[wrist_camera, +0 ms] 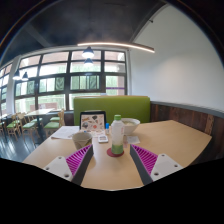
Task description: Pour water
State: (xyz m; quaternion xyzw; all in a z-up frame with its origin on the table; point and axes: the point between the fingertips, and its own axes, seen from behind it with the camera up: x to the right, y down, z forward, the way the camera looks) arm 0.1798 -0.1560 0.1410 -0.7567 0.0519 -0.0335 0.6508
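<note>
Bottle seen ahead of open tongs

The tongs (107, 163) are held wide open with nothing between them. A clear bottle (117, 135) is stood upright near the middle of the wooden bench (170, 140), just beyond the fingers, beside a pink cup (83, 139).
</note>
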